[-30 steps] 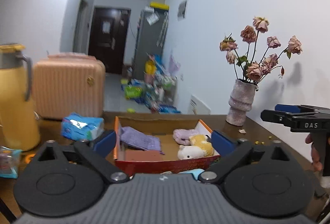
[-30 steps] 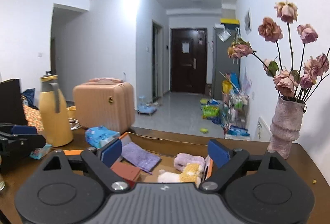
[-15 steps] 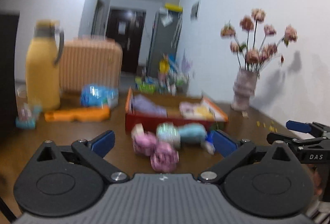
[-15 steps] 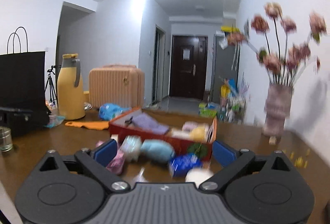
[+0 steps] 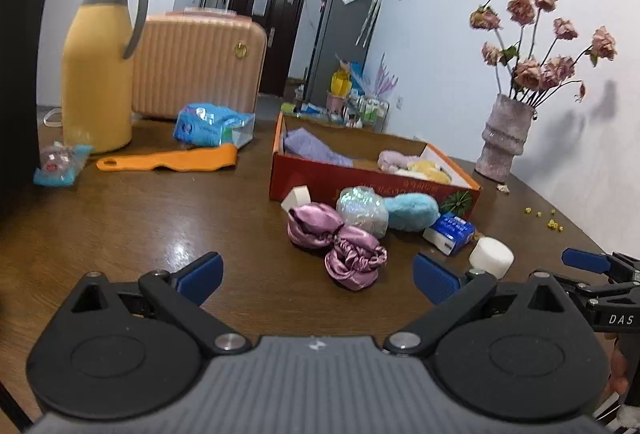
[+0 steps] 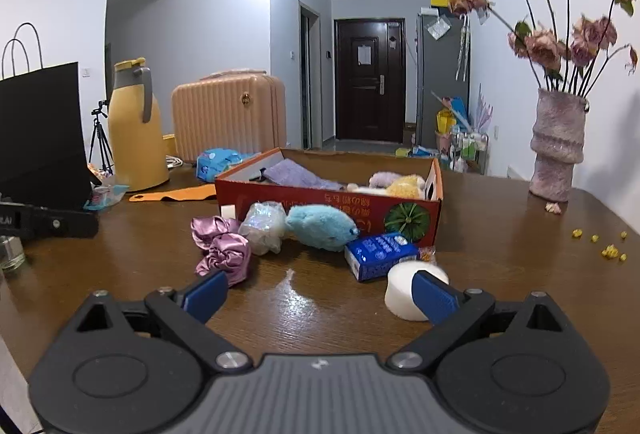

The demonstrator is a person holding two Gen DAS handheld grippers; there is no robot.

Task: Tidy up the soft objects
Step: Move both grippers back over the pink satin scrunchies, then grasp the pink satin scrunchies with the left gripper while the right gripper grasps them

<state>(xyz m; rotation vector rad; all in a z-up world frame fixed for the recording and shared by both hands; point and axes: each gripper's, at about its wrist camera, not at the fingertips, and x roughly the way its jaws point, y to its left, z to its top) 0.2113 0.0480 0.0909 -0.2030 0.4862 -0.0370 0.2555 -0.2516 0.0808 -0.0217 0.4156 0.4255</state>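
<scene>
Grippers both held low and level over the near edge of the desk, pointing toward the clutter. Left gripper released, blue-padded fingers spread wide with nothing between them; it sits just short of a pair of pink-purple scrunchies, glossy satin, ruffled and crumpled. Right gripper likewise released and empty, its right pad just beside, perhaps overlapping in view, a white foam cylinder, matte and smooth-sided; contact cannot be told. The right gripper also shows at the right edge of the left wrist view. Behind the scrunchies, a lumpy ball in iridescent crinkled wrap touches a fuzzy teal plush, oblong and rounded. A small blue-and-white rectangular packet lies in front of the plush, near the cylinder. A small white block stands against the front wall of the red cardboard box, open-topped, with a printed green melon picture on its corner. Inside the box: a folded lavender cloth at the left, pale purple and yellow plush pieces at the right. The loose soft items all lie on the desk, outside and in front of the box. Desk surface dark brown wood grain, polished, with glare spots. Farther off: a yellow thermos jug, a ribbed peach suitcase, an orange flat strip, a textured grey-pink vase with dried roses.
</scene>
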